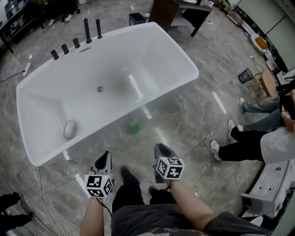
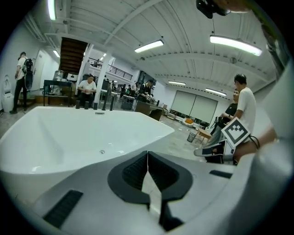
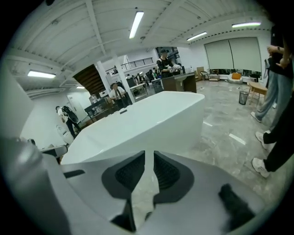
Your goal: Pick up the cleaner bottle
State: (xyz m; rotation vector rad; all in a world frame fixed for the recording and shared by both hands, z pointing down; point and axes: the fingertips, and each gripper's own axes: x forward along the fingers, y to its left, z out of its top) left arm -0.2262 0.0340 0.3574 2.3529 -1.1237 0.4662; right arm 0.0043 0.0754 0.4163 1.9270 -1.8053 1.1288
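A small green thing (image 1: pixel 133 128), blurred, lies low against the near side of the white bathtub (image 1: pixel 152 41); I cannot tell whether it is the cleaner bottle. A pale oval object (image 1: pixel 70 129) rests inside the tub at its left end. My left gripper (image 1: pixel 105 161) (image 2: pixel 147 153) hangs in front of the tub's near wall, shut with its pads touching and nothing between them. Just to its right, my right gripper (image 1: pixel 162 151) (image 3: pixel 148 153) is shut to a thin slit and also holds nothing. Both point towards the tub, apart from the green thing.
Black taps (image 1: pixel 86 31) stand on the tub's far rim. People's legs and shoes (image 1: pixel 239 145) sit at the right, and a mesh bin (image 1: pixel 245 75) stands behind them. A dark desk (image 1: pixel 184 14) is at the back. Cables (image 1: pixel 44 193) run over the floor at the left.
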